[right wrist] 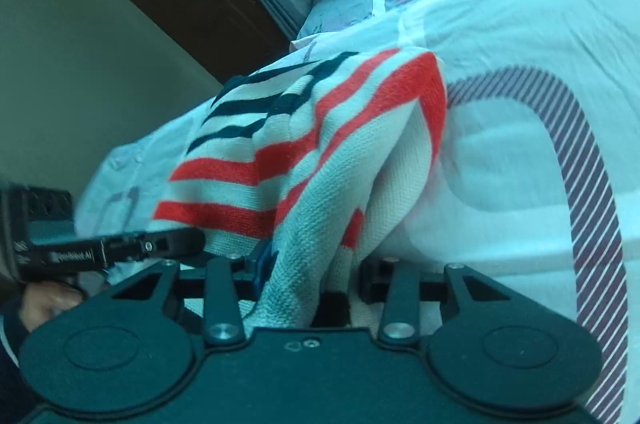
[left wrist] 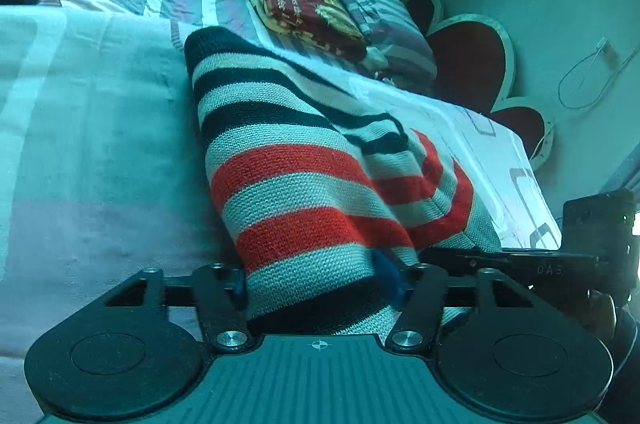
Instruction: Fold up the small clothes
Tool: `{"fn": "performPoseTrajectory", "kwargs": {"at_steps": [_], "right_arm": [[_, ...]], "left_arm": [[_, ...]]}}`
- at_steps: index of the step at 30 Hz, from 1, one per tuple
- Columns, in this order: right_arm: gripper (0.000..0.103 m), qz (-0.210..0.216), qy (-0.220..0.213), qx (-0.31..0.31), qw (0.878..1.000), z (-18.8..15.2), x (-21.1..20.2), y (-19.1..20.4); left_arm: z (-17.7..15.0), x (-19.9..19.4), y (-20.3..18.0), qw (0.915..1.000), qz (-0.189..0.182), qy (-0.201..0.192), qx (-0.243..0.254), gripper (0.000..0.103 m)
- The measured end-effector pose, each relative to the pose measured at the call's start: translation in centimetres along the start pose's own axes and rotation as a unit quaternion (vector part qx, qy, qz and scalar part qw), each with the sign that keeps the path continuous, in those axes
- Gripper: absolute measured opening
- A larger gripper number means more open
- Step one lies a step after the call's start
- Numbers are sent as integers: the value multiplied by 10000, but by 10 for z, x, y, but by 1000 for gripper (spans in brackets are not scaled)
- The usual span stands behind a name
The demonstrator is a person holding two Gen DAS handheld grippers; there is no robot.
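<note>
— Inspecting the left gripper (left wrist: 320,284): what do we record?
— We find its jaws clamped on the striped sweater (left wrist: 304,184), knit bunched between them.
— And the right gripper (right wrist: 308,280)?
— Its jaws pinch another edge of that sweater (right wrist: 320,152). We see the left gripper (right wrist: 120,250) just beside it.
— Where does the garment lie?
— Its far end rests on the bed (left wrist: 92,144); its near end is raised at both jaws. We note a folded blanket (left wrist: 304,4) well beyond.
</note>
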State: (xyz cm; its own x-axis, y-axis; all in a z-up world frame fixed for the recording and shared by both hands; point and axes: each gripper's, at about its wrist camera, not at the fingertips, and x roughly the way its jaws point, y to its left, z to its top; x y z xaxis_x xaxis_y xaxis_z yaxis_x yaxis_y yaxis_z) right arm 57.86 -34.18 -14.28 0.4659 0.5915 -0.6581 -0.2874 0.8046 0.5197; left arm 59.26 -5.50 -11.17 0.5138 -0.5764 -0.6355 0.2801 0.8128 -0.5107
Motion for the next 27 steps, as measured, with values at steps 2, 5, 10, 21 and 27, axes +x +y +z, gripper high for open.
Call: {"fn": "performPoseTrajectory", "kwargs": {"at_steps": [2,5,10,21,27], "right_arm": [[34,173,-127,54,9998,-2,-11,3],[34,291,-281,-11,9992,-2,-28,13],[34,239,-492,-135,9984,-1,-60,28],[34,346,-541,-642,9959,-2,-83,101],[34,650,-404,-862,9933,-14,-55,162]], "left_arm": [[1,-11,-2,9998,-141,-107,-1,49],[3,-24,-9,9992,-332,-237,41,49],[5,-43,-27,9977,-522,-418,104,49],[-12,-135,-25,9951,-492,-843,157,49],[-33,-210,7,9935,-139,-1120,137,49]]}}
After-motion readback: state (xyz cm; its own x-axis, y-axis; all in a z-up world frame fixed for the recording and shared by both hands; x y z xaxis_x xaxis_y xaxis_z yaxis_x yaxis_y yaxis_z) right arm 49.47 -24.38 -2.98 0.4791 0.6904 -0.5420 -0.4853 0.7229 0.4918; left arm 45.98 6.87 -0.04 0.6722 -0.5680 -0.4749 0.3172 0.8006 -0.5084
